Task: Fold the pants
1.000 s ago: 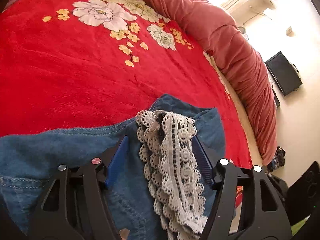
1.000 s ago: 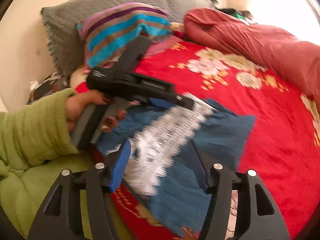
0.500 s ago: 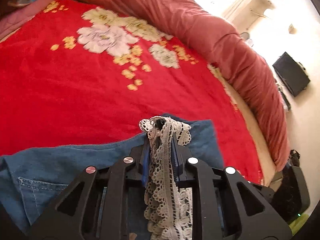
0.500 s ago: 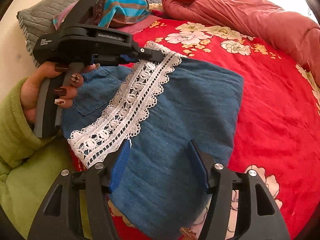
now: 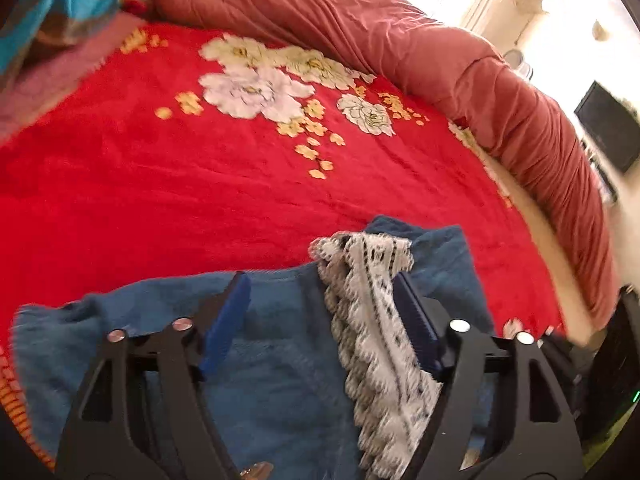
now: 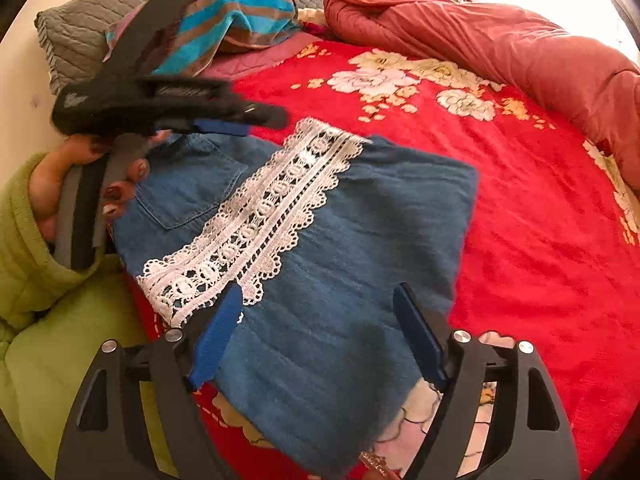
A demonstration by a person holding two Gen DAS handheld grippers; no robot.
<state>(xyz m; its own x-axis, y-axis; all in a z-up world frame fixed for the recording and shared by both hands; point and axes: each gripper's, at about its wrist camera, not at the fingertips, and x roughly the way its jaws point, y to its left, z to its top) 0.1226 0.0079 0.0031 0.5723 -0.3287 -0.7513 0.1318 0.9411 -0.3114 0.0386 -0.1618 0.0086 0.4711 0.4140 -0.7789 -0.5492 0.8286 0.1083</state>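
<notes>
A pair of denim pants (image 6: pixel 320 264) lies folded into a compact rectangle on a red flowered blanket (image 6: pixel 540 240), at the edge of the blanket nearest the person, with a band of white lace trim (image 6: pixel 256 224) running diagonally across the top layer. The left gripper (image 5: pixel 320 312), held in a hand (image 6: pixel 60 200) in a green sleeve (image 6: pixel 24 240), hovers over the far end of the lace, its jaws opening; the lace lies loose between the blue pads, with neither pad pressing on it. The right gripper (image 6: pixel 320 328) hangs over the near end of the pants, its jaws also opening, denim below them but nothing clamped. A rolled pink quilt (image 6: pixel 500 40) borders the blanket's far side, and a grey pillow (image 6: pixel 100 20) with a striped towel (image 6: pixel 240 16) sits at its head. The fold appears nearly finished, with both tools letting go. The next move likely calls for smoothing the lace flat, squaring the edges, or making one last fold.
</notes>
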